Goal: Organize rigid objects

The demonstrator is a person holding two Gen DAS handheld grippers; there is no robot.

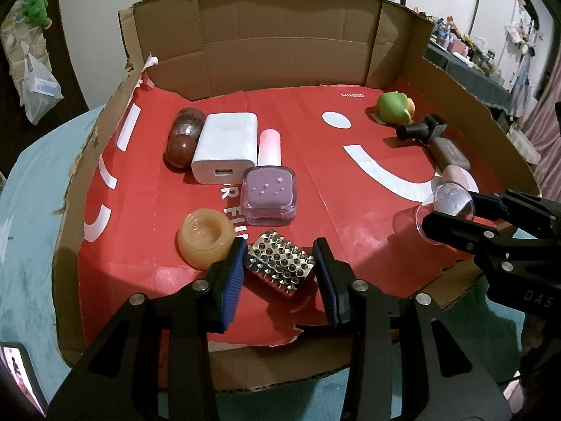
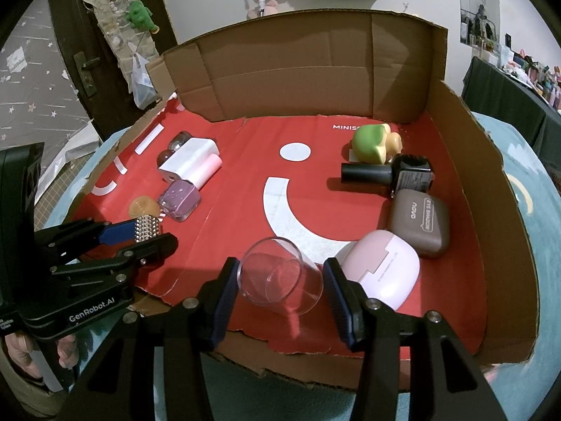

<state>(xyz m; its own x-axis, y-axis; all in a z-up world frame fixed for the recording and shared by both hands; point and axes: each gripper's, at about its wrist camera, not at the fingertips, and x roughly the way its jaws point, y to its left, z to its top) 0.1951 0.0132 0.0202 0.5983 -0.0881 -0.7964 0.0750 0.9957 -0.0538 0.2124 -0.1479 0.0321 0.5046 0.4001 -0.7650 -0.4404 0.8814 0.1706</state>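
Studs cover the small gold block (image 1: 279, 266), which sits between the blue pads of the left gripper (image 1: 280, 273) on the red liner (image 1: 350, 182) near the box's front edge; the jaws stand narrow around it, the left pad against its side, while contact on the right pad cannot be made out. Just at its ten o'clock lies an amber jar (image 1: 205, 236), and at twelve a purple nail polish bottle (image 1: 269, 194) with its pink cap, touching a white charger (image 1: 226, 147). Two dark glossy balls (image 1: 184, 137) are half hidden behind the charger.

At the block's three o'clock the right gripper (image 2: 280, 280) holds a clear plastic cup (image 2: 280, 275) lying on its side, jaws closed partway on its walls. A pink case (image 2: 382, 268) touches the right finger. Beyond it, toward one o'clock, come a brown eyeshadow case (image 2: 419, 222), a black bottle (image 2: 385, 173) and a green figurine (image 2: 373, 144), whose rear is hidden.

The cardboard box (image 2: 466, 161) is cut off below by both grippers. A hand (image 2: 21, 358) shows dimly at the right view's lower left edge.
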